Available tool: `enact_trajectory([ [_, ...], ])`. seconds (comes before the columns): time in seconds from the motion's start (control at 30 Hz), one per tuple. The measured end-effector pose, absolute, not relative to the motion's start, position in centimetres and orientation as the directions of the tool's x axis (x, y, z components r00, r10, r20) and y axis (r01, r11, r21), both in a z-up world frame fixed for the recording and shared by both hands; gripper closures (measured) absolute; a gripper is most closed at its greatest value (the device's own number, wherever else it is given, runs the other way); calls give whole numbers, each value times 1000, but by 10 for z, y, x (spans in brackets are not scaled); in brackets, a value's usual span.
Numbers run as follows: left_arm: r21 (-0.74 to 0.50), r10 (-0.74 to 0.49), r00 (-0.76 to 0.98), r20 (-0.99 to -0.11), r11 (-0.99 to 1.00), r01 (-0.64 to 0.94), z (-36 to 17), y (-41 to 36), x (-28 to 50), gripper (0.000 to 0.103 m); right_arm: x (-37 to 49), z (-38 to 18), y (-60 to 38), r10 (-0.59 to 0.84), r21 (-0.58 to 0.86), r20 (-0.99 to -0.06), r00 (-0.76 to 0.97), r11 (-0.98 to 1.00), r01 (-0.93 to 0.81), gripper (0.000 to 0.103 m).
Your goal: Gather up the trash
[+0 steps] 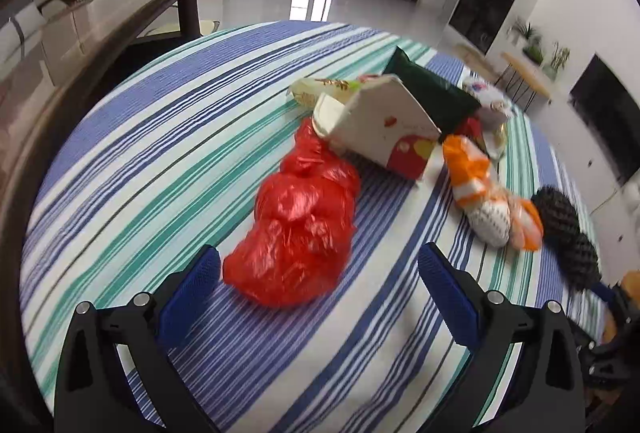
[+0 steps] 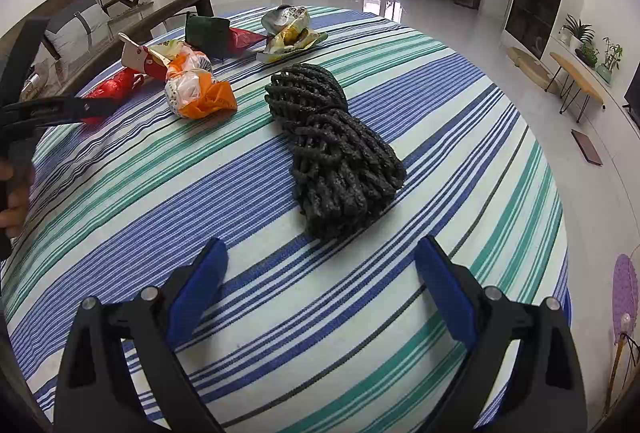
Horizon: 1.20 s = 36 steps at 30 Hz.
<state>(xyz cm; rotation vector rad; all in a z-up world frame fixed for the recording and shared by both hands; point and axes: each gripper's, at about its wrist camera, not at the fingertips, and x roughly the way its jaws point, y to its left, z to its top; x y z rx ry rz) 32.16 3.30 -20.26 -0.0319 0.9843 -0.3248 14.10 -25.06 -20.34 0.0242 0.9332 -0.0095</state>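
Observation:
Trash lies on a striped tablecloth (image 1: 120,153). My left gripper (image 1: 320,273) is open, its blue pads either side of the near end of a crumpled red plastic bag (image 1: 300,229). Behind the bag lie a white paper carton (image 1: 384,125), a dark green pouch (image 1: 432,93) and an orange-and-white wrapper (image 1: 484,193). My right gripper (image 2: 320,265) is open and empty, just short of a black foam net (image 2: 332,149). The right view also shows the orange-and-white wrapper (image 2: 196,85), the green pouch (image 2: 206,31) and a yellow snack bag (image 2: 290,31).
A dark wooden bench (image 1: 132,17) stands beyond the table's left edge. The left gripper's body (image 2: 48,109) and a hand show at the left of the right wrist view. A low side table with plants (image 2: 580,81) stands by the right wall.

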Motion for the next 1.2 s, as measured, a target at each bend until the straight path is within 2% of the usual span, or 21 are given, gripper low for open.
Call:
enact_trajectory([
  [0.03,-170,-278,518,-809,954,247,-201,33,324,7,141,-203,-251,2,17,-804,595,1000,19,11],
  [0.1,-162,-284,531,-798,951,264,-198,30,326,30,141,-203,-251,2,16,-804,595,1000,19,11],
  [0.13,-143,-272,534,-800,952,271,-198,27,327,38,141,-203,-251,2,16,-804,595,1000,19,11],
  [0.17,-134,-266,535,-802,953,273,-200,26,325,59,141,-203,-251,2,17,-804,595,1000,19,11],
  [0.27,-115,-252,545,-800,955,273,-199,21,319,62,141,-203,-251,3,17,-804,595,1000,19,11],
  [0.5,-153,-307,515,-800,935,321,-181,-4,250,61,141,-203,-251,4,19,-803,596,1000,19,11],
  [0.73,-160,-325,515,-794,927,339,-188,-43,184,60,140,-203,-251,5,21,-803,596,1000,19,11],
  [0.83,-118,-301,528,-794,929,352,-192,-54,175,48,141,-203,-251,6,21,-803,596,1000,19,11],
  [0.9,-91,-289,539,-791,927,364,-193,-58,172,29,140,-204,-251,5,20,-803,596,1000,19,11],
  [1.0,-48,-264,551,-792,926,375,-196,-62,171,16,140,-204,-251,4,20,-803,596,1000,19,11],
  [1.2,-24,-236,533,-813,927,374,-205,-60,177,10,140,-204,-252,5,20,-803,596,1000,20,11],
])
